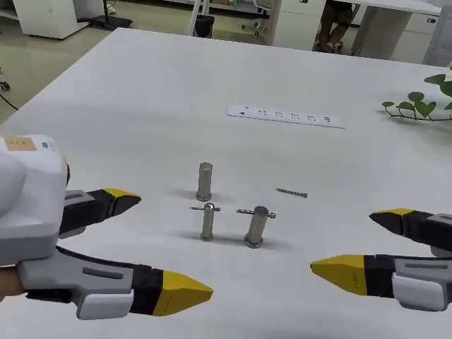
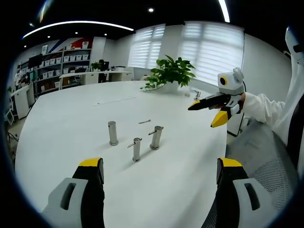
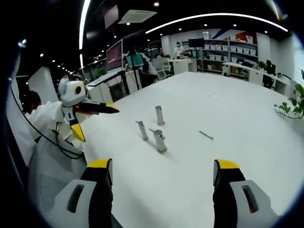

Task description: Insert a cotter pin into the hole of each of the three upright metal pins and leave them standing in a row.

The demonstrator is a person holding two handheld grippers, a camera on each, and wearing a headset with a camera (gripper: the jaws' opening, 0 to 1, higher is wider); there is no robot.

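Cotter pin (image 1: 292, 192) flat, well apart from right gripper (image 1: 342, 241)

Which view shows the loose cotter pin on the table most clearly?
The head view: the loose cotter pin lies flat on the table, right of the bare upright pin, its length clear. In the left gripper view the loose cotter pin is a thin sliver; the right gripper view shows it similarly.

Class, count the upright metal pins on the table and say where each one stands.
3. The rear pin stands bare. The front-left pin holds a cotter pin. The front-right pin holds another. None seems hidden.
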